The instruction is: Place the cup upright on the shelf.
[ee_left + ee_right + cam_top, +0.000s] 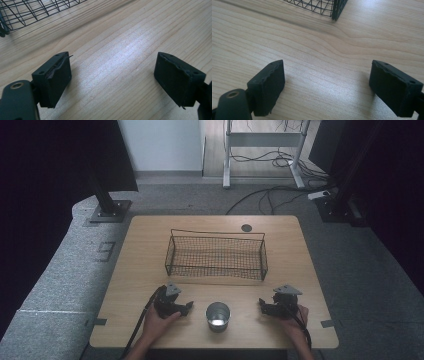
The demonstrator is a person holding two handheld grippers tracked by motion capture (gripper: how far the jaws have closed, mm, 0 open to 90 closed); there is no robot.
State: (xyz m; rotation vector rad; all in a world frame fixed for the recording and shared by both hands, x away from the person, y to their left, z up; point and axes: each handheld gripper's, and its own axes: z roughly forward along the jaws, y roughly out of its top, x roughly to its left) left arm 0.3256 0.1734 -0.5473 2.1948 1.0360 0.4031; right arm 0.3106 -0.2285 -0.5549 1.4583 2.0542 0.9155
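Observation:
A shiny metal cup [218,315] stands upright near the table's front edge, between the two hands. Behind it sits a black wire mesh basket [216,256], its corners seen as basket [22,12] and basket [322,6]. My left gripper [186,307] rests low on the table just left of the cup, open, with bare wood between its pads [56,77]. To the cup's right lies my right gripper [263,306], also open, nothing between its pads [270,85]. Both jaws point toward the cup's side without touching it.
The wooden table [150,250] has a dark round grommet [246,227] at its back edge. Grey carpet surrounds it, with a desk frame and loose cables [270,195] on the floor behind and black stands at both sides.

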